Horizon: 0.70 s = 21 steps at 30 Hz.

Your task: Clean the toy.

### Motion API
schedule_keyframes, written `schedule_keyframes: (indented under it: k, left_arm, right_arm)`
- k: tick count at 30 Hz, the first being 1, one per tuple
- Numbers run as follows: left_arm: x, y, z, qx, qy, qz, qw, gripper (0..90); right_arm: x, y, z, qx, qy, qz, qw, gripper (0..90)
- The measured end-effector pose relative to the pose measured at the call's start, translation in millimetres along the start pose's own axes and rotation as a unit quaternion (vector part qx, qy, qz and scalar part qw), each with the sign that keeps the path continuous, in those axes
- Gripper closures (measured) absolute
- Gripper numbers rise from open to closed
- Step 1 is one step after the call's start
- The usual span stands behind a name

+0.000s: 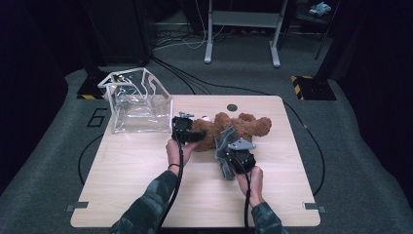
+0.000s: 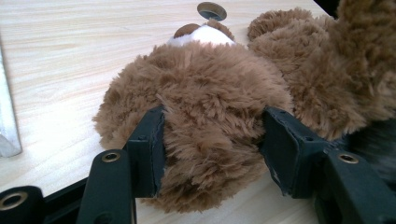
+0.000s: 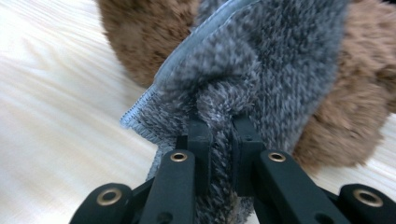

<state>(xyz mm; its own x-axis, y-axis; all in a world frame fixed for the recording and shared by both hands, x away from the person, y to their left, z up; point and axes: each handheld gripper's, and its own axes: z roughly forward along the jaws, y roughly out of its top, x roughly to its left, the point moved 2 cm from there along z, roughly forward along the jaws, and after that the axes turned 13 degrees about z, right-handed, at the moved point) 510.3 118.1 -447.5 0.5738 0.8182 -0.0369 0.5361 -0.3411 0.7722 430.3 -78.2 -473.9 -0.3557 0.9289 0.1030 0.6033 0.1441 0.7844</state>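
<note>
- The brown teddy bear point(image 1: 234, 127) lies on the wooden table point(image 1: 146, 170), a little past the table's centre toward 12 o'clock, its length running from 9 to 3 o'clock in the high view.
- The left hand-held gripper point(image 1: 187, 131) sits at the bear's 9 o'clock end. In the left gripper view its two black jaws are clamped on the bear's round furry head point(image 2: 210, 121), one pad pressed into each side, so the plush bulges out between them.
- In that same view the bear's white muzzle point(image 2: 201, 36) with a brown nose points away toward 12 o'clock, and the body and a limb point(image 2: 327, 74) spread out at 2 o'clock.
- The right hand-held gripper point(image 1: 233, 155) is at the bear's 6 o'clock side, near the middle of the body.
- In the right gripper view its jaws are nearly together, pinching a fold of a grey fleecy cloth point(image 3: 261, 79) between the pads; the cloth's stitched edge runs up toward 11 o'clock and the cloth drapes against the brown fur behind it.
- In the high view the grey cloth point(image 1: 225, 139) rises from this gripper against the bear's belly.
- A clear plastic bag with white trim point(image 1: 139, 102) stands open at 10 o'clock from the bear, apart from it.
- A small dark round disc point(image 1: 232, 107) is set in the table just beyond the bear at 12 o'clock.
</note>
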Motion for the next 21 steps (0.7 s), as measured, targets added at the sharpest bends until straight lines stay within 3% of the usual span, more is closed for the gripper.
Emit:
schedule_keyframes:
  k: [1,4,8,9,10,11,13,16,17,20,21]
  left_arm:
    - [-0.1,0.2,0.1,0.001,0.000,0.001,1.0000,43.0]
    - [-0.7,0.9,1.3,0.000,-0.005,0.004,1.0000,43.4]
    - [-8.2,4.4,6.1,0.000,-0.014,0.009,0.9999,43.8]
    - [-8.2,4.4,6.1,0.000,-0.014,0.009,0.9999,43.8]
    - [-9.9,5.0,6.8,0.001,-0.013,0.008,0.9999,43.7]
    - [-10.7,5.3,7.6,0.000,-0.014,0.009,0.9999,43.7]
    - [-9.9,5.4,7.6,0.000,-0.014,0.012,0.9998,43.5]
    - [-8.6,5.4,6.0,-0.004,-0.011,0.009,0.9999,41.0]
    - [-6.7,4.9,2.2,-0.012,-0.008,0.005,0.9999,38.5]
    - [-4.4,3.2,-2.5,-0.016,-0.003,0.006,0.9998,31.7]
    - [-2.5,1.6,-5.8,-0.021,-0.004,0.002,0.9998,30.0]
  right_arm:
    - [-6.5,2.3,9.0,0.005,-0.006,0.013,0.9999,81.3]
    - [-16.5,2.8,13.0,0.010,-0.015,0.026,0.9995,81.3]
    - [-50.8,-2.0,6.3,0.013,-0.055,0.060,0.9966,81.3]
    - [-50.8,-2.0,6.3,0.013,-0.055,0.060,0.9966,81.3]
    - [-66.2,-5.9,1.8,0.017,-0.073,0.083,0.9938,81.4]
    - [-66.2,-5.9,1.8,0.017,-0.073,0.083,0.9938,81.4]
    - [-82.6,-12.5,-6.1,0.015,-0.085,0.107,0.9906,81.3]
    - [-82.8,-15.5,-13.0,0.014,-0.083,0.097,0.9917,81.3]
    - [-73.6,-18.2,-22.7,0.007,-0.067,0.077,0.9947,81.3]
    - [-61.7,-18.9,-28.8,0.003,-0.052,0.062,0.9967,81.2]
    - [-41.7,-18.8,-33.9,0.000,-0.031,0.042,0.9986,81.2]
